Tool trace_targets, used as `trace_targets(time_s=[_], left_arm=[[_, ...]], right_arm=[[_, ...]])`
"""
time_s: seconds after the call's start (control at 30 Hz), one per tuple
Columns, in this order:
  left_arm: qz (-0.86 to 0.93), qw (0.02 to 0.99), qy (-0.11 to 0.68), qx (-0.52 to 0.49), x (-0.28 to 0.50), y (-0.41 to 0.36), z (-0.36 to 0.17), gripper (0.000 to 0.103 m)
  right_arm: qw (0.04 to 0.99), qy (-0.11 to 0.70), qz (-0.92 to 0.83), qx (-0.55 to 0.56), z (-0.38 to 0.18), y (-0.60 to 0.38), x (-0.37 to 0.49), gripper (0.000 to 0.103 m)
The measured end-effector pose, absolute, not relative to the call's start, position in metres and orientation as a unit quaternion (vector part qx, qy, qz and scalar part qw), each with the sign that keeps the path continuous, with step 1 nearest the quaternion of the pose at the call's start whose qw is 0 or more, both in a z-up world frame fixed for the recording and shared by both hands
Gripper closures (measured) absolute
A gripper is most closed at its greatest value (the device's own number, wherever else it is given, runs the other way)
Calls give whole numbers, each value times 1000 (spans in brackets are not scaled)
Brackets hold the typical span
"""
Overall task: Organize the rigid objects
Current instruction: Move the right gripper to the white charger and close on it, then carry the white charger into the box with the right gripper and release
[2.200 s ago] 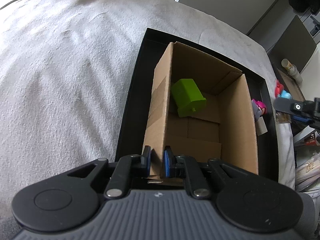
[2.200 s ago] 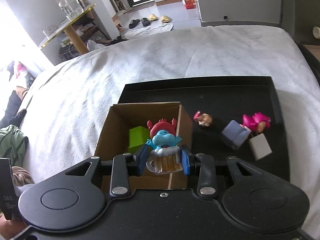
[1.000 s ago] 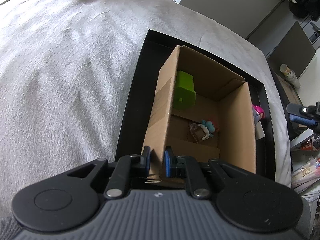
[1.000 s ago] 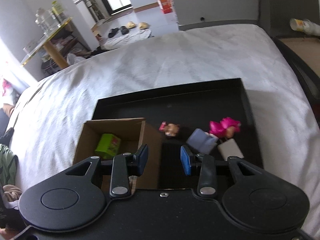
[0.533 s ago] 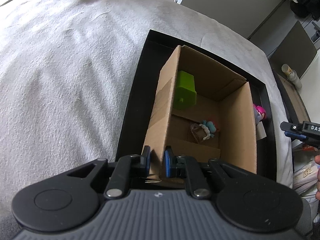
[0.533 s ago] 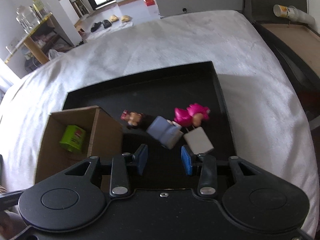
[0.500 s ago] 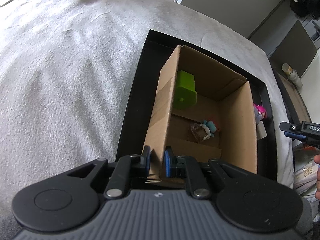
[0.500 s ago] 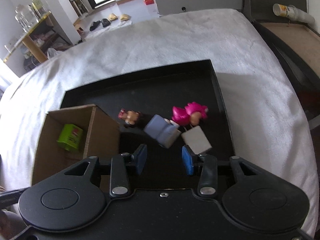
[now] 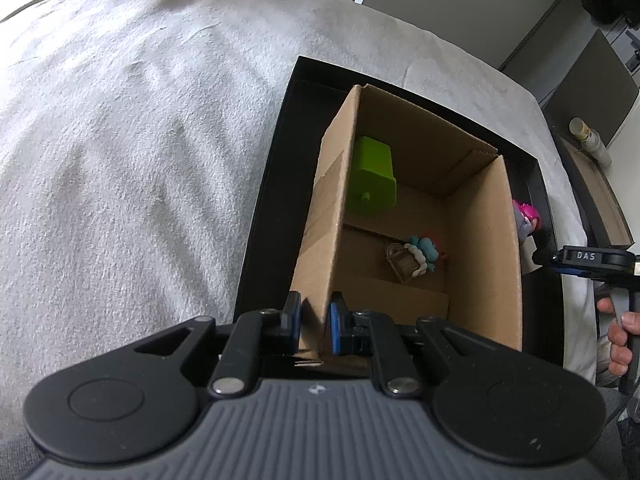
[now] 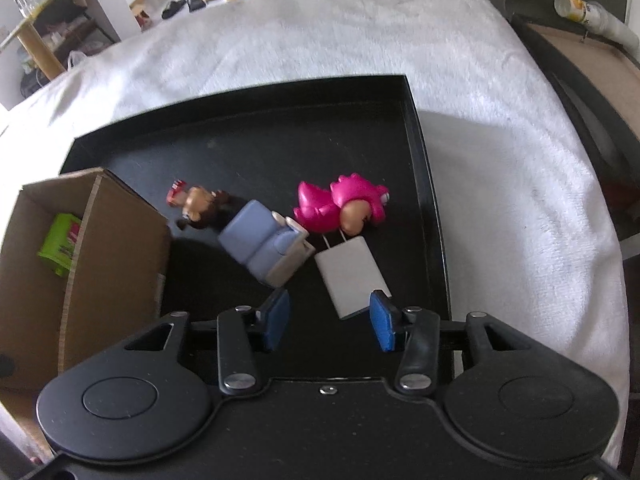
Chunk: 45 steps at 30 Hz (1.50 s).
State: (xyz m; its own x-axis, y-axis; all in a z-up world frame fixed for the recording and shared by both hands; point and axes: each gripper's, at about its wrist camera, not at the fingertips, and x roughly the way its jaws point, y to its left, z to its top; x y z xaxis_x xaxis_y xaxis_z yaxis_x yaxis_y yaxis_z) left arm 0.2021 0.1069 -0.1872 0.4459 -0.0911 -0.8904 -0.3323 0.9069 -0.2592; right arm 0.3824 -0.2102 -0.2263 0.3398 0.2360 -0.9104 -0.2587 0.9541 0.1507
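We hold the left gripper (image 9: 314, 328) pinched tight on the near wall of the cardboard box (image 9: 484, 248), right by the box's near left corner. One pad is outside the wall, one inside.

The box sits on the left side of the black tray (image 10: 256, 140), & the tray sits on a white blanket (image 9: 140, 160). Inside the box, by its far left wall, is a green block (image 9: 372, 178). Nearer to us on the box floor lies the blue toy w/ a mug (image 9: 414, 258), on its side.

Our right gripper (image 10: 328, 322) hangs above the near edge of the tray, pointing down. Its jaws are opening & nothing is pressed by the pads. The near corner of the white block (image 10: 352, 276) shows just in the gap, but the pads don't touch it.

Other toys wait on the tray, right of the box. The little brown figure (image 10: 198, 202) lies closest to the box. The blue-grey sofa toy (image 10: 262, 242) is next to it, w/ the white block just beside. The pink dino toy (image 10: 348, 206) lies behind the white block, near the tray's right edge.

In the left view we see a hand (image 9: 622, 340) at the right edge holding the right gripper's handle.
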Motion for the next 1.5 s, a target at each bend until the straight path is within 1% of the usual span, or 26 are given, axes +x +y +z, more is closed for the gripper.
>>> trace_targets(time_s=[0.33,0.5,0.57,0.6,0.77,0.9,1.5], left_arm=[[80,824,524,-199,206,105,-188,89],[81,823,526,-197,207,105,-189,89],[81,823,527,-194,207,104,-189,89],[81,823,528,-193,207,103,-190,89],[82,823,529,-193,206,103,-189,89],[82,823,529,-192,205,102,-189,89],[80,825,525,-191,202,101,-186,89]], right_arm=[[809,564,159,-49,-246,-205,397,49],[805,565,168,-70,-251,-197,402,49],[800,568,175,-85,-255,-191,403,56],[795,574,175,-89,-259,-190,404,66],[788,588,170,-67,-261,-196,403,67],[793,580,177,-58,-251,-203,394,67],[825,522,213,-38,-180,-203,365,67]])
